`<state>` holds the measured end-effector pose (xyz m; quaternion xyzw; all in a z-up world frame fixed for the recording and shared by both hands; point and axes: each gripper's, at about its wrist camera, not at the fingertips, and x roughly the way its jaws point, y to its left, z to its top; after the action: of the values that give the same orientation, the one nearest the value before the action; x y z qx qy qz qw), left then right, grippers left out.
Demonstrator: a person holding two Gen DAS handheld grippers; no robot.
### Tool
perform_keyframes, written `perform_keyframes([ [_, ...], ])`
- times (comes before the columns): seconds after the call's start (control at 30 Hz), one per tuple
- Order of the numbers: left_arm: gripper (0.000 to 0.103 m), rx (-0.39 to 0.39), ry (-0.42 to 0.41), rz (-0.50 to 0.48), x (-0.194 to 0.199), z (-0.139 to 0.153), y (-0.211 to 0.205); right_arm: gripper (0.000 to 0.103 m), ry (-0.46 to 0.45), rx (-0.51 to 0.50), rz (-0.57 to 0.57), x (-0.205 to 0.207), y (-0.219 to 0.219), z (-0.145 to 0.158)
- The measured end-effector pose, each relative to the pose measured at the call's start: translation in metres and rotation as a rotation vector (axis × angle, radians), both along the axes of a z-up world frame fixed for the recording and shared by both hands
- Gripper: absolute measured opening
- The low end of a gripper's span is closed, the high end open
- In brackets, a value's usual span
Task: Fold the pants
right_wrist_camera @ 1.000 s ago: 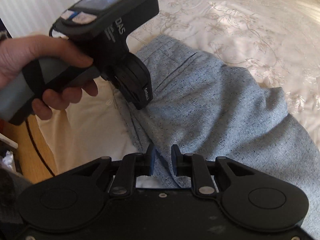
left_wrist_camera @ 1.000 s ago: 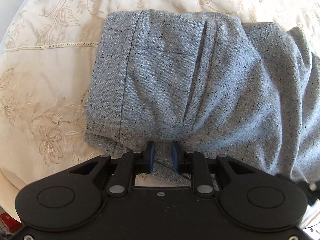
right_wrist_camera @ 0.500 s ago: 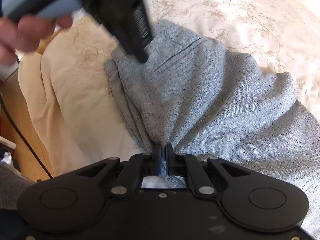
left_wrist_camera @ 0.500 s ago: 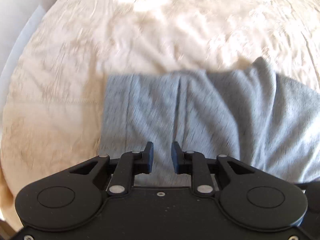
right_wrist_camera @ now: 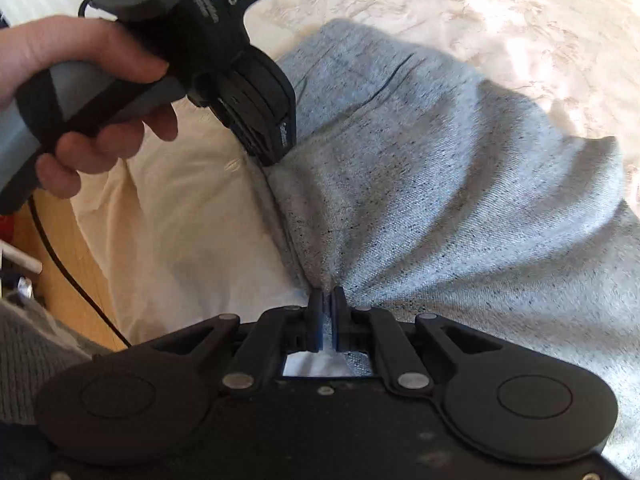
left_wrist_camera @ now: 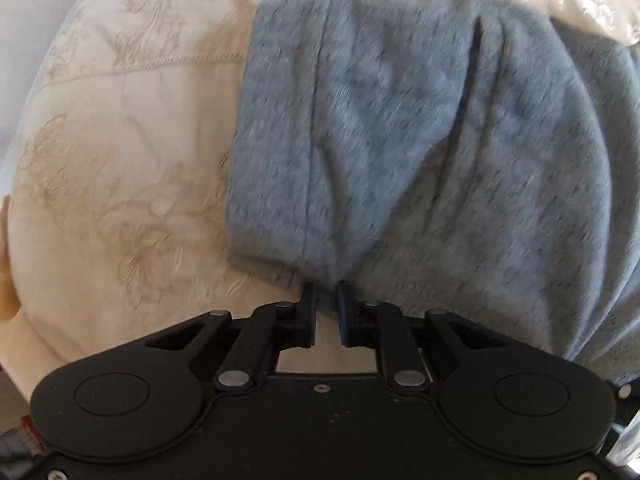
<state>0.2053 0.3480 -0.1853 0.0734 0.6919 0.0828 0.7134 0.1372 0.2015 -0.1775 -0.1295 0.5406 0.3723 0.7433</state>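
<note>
Grey speckled pants (left_wrist_camera: pixel 420 140) lie on a cream floral bedspread (left_wrist_camera: pixel 120 160), waistband end toward the left. My left gripper (left_wrist_camera: pixel 326 294) sits at the near edge of the waist area with cloth between its narrowly parted fingers; the image is blurred. In the right wrist view the left gripper (right_wrist_camera: pixel 266 158) touches the pants' (right_wrist_camera: pixel 440 200) edge. My right gripper (right_wrist_camera: pixel 328 300) is shut on the pants' near edge, and the cloth bunches into it.
The bedspread (right_wrist_camera: pixel 180 220) drops off at the bed's left edge. A wooden floor (right_wrist_camera: pixel 60 260) with a black cable (right_wrist_camera: pixel 64 272) lies beside the bed. A hand (right_wrist_camera: pixel 80 80) holds the left gripper's handle.
The left gripper lifted away and came back down to the pants' edge, fingers narrowing around cloth. The right gripper closed on the pants' near edge.
</note>
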Motion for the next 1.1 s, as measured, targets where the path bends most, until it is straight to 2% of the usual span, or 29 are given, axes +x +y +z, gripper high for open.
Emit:
perform_keyframes([
  [0.03,0.013,-0.001,-0.001,-0.011,-0.001,0.006,-0.002,0.005,-0.002,-0.004,0.014,0.000,0.000,-0.002],
  [0.07,0.013,-0.005,-0.018,-0.023,-0.002,0.016,-0.005,0.005,0.003,-0.002,0.017,0.003,-0.001,-0.002],
  [0.2,0.016,-0.064,-0.158,-0.151,0.019,0.074,-0.040,0.005,0.056,0.034,-0.026,0.019,-0.015,0.001],
  [0.3,0.019,-0.140,-0.206,-0.235,0.058,0.092,-0.078,0.005,0.055,0.031,-0.019,0.020,-0.016,-0.001],
  [0.43,0.022,-0.233,-0.181,-0.285,0.111,0.085,-0.128,0.005,0.052,0.025,-0.017,0.015,-0.014,-0.002],
  [0.5,0.022,-0.249,-0.161,-0.305,0.133,0.078,-0.149,0.005,0.065,0.033,-0.029,0.015,-0.015,-0.005],
  [0.6,0.031,-0.304,-0.134,-0.323,0.150,0.069,-0.182,0.005,0.073,0.034,-0.044,0.014,-0.017,-0.008],
  [0.63,0.031,-0.308,-0.124,-0.321,0.157,0.067,-0.189,0.005,0.074,0.032,-0.049,0.014,-0.016,-0.009],
  [0.73,0.032,-0.306,-0.102,-0.357,0.164,0.058,-0.204,0.005,0.065,0.020,-0.057,0.012,-0.014,-0.012],
  [0.8,0.038,-0.277,-0.087,-0.393,0.163,0.054,-0.216,0.005,0.060,0.018,-0.062,0.010,-0.013,-0.013],
  [0.87,0.038,-0.247,-0.062,-0.400,0.162,0.043,-0.221,0.005,0.059,0.025,-0.072,0.010,-0.013,-0.015],
  [0.97,0.038,-0.233,0.005,-0.384,0.162,0.023,-0.224,0.005,0.051,0.038,-0.068,0.006,-0.016,-0.014],
  [1.1,0.029,-0.237,0.041,-0.314,0.162,0.010,-0.214,0.008,0.021,0.089,-0.078,0.006,-0.029,-0.001],
])
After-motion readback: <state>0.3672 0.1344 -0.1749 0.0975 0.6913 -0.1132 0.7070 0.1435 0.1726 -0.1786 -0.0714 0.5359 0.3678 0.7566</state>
